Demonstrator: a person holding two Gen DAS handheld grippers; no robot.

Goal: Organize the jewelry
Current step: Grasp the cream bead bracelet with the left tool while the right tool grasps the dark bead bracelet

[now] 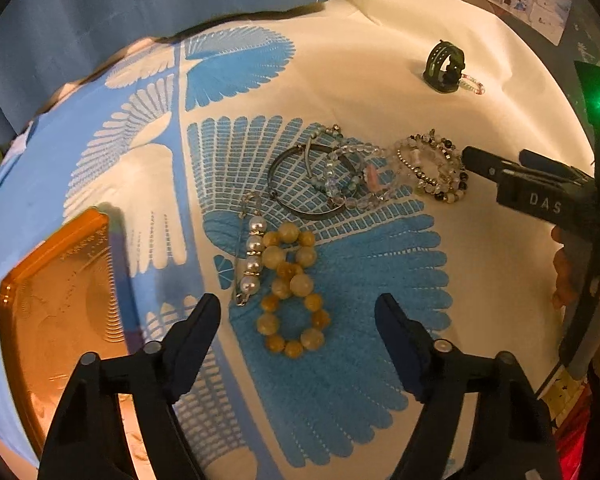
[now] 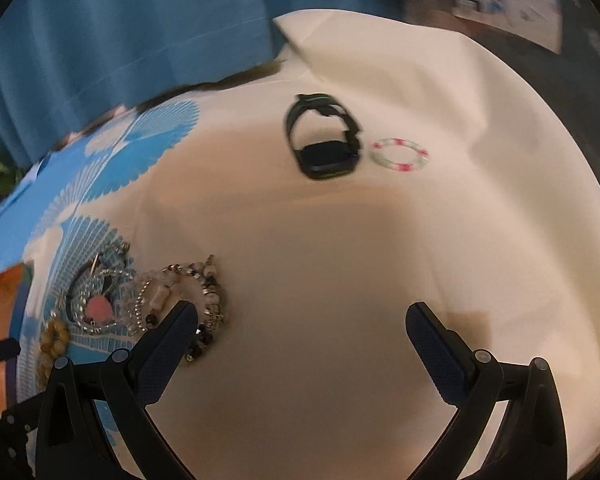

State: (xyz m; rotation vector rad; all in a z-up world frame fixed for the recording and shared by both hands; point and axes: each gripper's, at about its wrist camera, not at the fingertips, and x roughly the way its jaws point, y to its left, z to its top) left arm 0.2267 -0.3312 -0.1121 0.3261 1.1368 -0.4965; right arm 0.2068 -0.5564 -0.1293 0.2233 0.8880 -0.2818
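cream and blue patterned cloth (image 1: 380,92) across the tabletop. orange tray (image 1: 60,300) at lower left. left tool (image 1: 298,320) spread wide, empty, above the yellow bead bracelet (image 1: 292,292) at centre. right tool (image 2: 300,328) released too, near the mixed bracelet heap (image 2: 204,300). dark watch (image 2: 324,140) upper centre, just beside a pink-green ring bracelet (image 2: 398,155).

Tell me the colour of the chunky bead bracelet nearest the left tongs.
Creamy yellow to amber bead bracelet, clearest in the left wrist view.
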